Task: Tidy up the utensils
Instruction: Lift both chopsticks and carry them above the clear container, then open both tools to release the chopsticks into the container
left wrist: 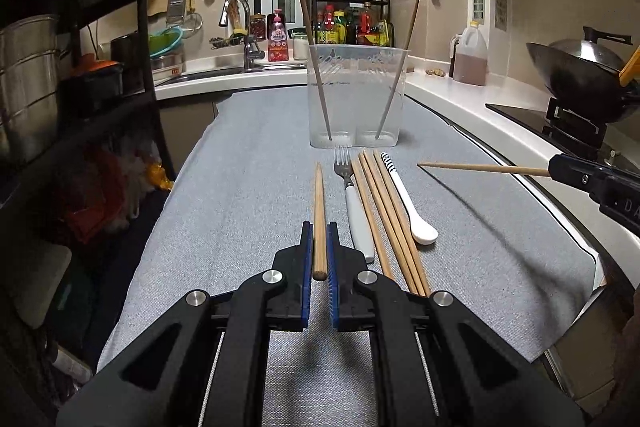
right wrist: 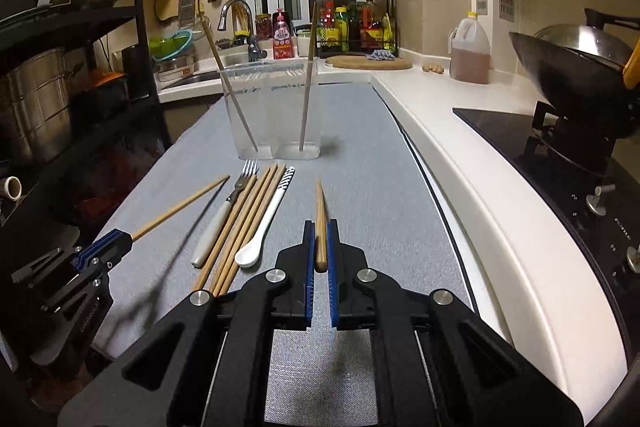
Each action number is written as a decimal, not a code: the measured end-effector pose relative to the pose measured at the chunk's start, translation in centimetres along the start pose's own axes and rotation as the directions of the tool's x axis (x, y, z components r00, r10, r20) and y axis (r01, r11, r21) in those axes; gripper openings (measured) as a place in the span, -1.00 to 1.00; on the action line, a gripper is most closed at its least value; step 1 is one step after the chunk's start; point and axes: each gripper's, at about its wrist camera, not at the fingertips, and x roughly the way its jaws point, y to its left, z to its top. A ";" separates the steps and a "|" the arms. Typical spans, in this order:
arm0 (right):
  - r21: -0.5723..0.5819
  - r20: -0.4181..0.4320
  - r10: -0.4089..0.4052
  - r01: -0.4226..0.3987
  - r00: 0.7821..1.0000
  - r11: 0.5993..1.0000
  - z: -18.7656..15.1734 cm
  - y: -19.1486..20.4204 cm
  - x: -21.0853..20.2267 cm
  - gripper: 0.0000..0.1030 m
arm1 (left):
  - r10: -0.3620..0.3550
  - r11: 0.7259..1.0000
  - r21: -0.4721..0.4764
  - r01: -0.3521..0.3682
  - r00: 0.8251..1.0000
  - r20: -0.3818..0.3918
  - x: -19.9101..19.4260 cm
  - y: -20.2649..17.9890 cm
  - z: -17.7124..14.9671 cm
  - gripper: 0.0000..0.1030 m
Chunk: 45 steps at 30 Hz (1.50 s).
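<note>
grey cloth (left wrist: 248,163) covers kitchen worktop. clear holder (left wrist: 356,95) at 12 o'clock holds 2 chopsticks. left gripper (left wrist: 320,247) and right gripper (right wrist: 320,247) each clamp 1 chopstick (left wrist: 319,211). fork (left wrist: 348,187), spoon (left wrist: 404,203), 4 loose chopsticks (left wrist: 384,211) remain; judged under half done.

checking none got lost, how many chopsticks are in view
8: two standing in the clear holder, four lying between the fork and spoon, one in the left tool, one in the right tool.
</note>
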 end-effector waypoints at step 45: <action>-0.015 0.125 0.119 -0.118 0.985 0.993 16.0 1.8 -0.8 -0.89 | -0.109 0.989 -0.099 0.107 0.994 -0.018 -1.1 5.3 18.3 -0.87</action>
